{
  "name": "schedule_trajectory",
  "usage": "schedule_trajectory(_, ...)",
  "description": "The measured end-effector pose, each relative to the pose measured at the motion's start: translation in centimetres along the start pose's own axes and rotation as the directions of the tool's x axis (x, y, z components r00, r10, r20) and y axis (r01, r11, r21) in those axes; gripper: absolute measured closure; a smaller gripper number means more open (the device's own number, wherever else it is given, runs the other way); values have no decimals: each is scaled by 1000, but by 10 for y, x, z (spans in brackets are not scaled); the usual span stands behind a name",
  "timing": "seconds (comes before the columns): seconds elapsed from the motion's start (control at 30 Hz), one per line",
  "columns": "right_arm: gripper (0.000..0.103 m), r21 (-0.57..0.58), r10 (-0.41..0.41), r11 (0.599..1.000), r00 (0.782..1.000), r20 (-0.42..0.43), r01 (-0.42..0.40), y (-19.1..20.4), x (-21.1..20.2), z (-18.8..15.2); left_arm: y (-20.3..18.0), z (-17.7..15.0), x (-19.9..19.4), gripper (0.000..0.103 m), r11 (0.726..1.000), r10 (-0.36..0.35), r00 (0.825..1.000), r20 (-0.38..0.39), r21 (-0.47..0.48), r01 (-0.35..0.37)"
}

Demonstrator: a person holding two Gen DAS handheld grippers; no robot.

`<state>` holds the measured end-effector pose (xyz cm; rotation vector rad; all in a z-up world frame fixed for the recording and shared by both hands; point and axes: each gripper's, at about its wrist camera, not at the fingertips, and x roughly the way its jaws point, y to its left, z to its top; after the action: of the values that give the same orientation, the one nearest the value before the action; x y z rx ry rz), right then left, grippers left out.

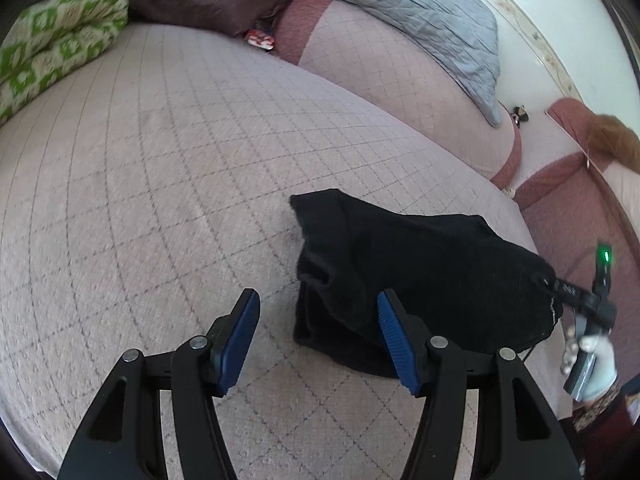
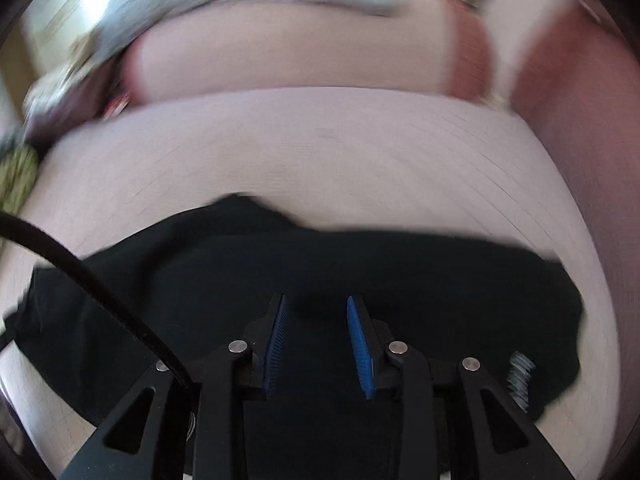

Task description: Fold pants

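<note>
Folded black fabric pants (image 1: 408,280) lie in a compact bundle on the pale pink quilted bed cover (image 1: 160,160), just ahead and to the right of the left gripper (image 1: 318,340); that gripper's blue-padded jaws stand moderately apart with nothing between them, above bare cover; the right gripper (image 2: 318,344) hangs over the pants with a narrow gap between its blue pads, no cloth pinched; its view is motion-blurred; beyond the left gripper, a green-patterned folded blanket (image 1: 56,44) and a grey quilted pillow (image 1: 420,20) lie well apart.
</note>
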<state>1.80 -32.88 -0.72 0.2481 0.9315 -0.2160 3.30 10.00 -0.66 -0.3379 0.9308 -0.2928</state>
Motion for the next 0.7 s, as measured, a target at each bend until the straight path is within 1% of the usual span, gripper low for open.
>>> schedule_trajectory(0.03, 70, 92, 15, 996, 1000, 11, -16, -35, -3, -4, 1, 0, 0, 43, 1000, -1, 1000, 0, -8, 1)
schedule_trajectory(0.1, 71, 231, 44, 972, 998, 34, -50, -82, -7, -9, 1, 0, -1, 42, 1000, -1, 1000, 4, -19, 1)
schedule_trajectory(0.13, 80, 318, 102, 941, 993, 65, -117, -107, -9, -16, 1, -1, -1, 42, 1000, -5, 1000, 4, -21, 5)
schedule_trajectory(0.17, 89, 420, 186, 882, 977, 107, -214, -133, -10, -24, 1, -1, 0, 42, 1000, -5, 1000, 4, -21, 6)
schedule_trajectory(0.2, 89, 490, 207, 836, 969, 136, -247, -149, -11, -31, 1, -2, 0, 42, 1000, -6, 1000, 1, -20, 6)
schedule_trajectory(0.23, 91, 536, 213, 800, 963, 165, -269, -161, -14, -37, 1, -2, 1, 42, 1000, -9, 1000, 0, -21, 9)
schedule_trajectory(0.27, 90, 549, 206, 789, 961, 184, -274, -166, -18, -39, 1, -2, 0, 42, 1000, -10, 1000, 1, -23, 10)
schedule_trajectory(0.3, 90, 539, 168, 807, 969, 183, -241, -164, -25, -38, 2, -3, 1, 42, 1000, -2, 1000, 2, -24, 2)
schedule_trajectory(0.33, 83, 500, 130, 842, 975, 178, -203, -153, -33, -34, 3, -3, 3, 42, 999, 19, 1000, -4, -26, -19)
schedule_trajectory(0.37, 83, 469, 124, 861, 976, 179, -195, -143, -39, -32, 6, -3, 5, 41, 999, 38, 999, -15, -31, -38)
schedule_trajectory(0.4, 82, 433, 128, 880, 975, 180, -196, -130, -43, -29, 9, -3, 7, 41, 998, 34, 999, -24, -49, -35)
schedule_trajectory(0.43, 79, 371, 140, 907, 973, 181, -200, -108, -49, -22, 12, -2, 7, 41, 997, 21, 1000, -21, -68, -23)
schedule_trajectory(0.47, 75, 323, 155, 923, 971, 182, -208, -94, -54, -15, 14, -1, 6, 40, 997, 10, 1000, -21, -80, -11)
schedule_trajectory(0.5, 71, 261, 177, 940, 968, 178, -220, -70, -58, -10, 16, 0, 5, 40, 996, 3, 1000, -22, -94, -5)
schedule_trajectory(0.53, 66, 211, 199, 949, 965, 169, -232, -48, -59, -6, 19, -1, 3, 40, 994, 4, 1000, -18, -107, -6)
schedule_trajectory(0.57, 63, 137, 236, 957, 961, 148, -256, -19, -59, -1, 21, -1, 2, 40, 993, 12, 1000, -14, -117, -13)
schedule_trajectory(0.6, 62, 67, 267, 959, 956, 120, -276, 8, -58, 4, 23, -1, -1, 41, 992, 33, 999, -11, -119, -34)
schedule_trajectory(0.63, 62, 13, 288, 957, 953, 96, -290, 30, -57, 5, 26, -2, -4, 41, 991, 65, 998, -5, -117, -65)
schedule_trajectory(0.67, 62, -56, 317, 948, 946, 61, -314, 63, -52, 7, 29, -2, -7, 42, 988, 98, 995, -1, -120, -97)
schedule_trajectory(0.7, 62, -112, 346, 933, 938, 24, -341, 92, -48, 8, 31, -2, -9, 46, 986, 107, 994, -4, -127, -107)
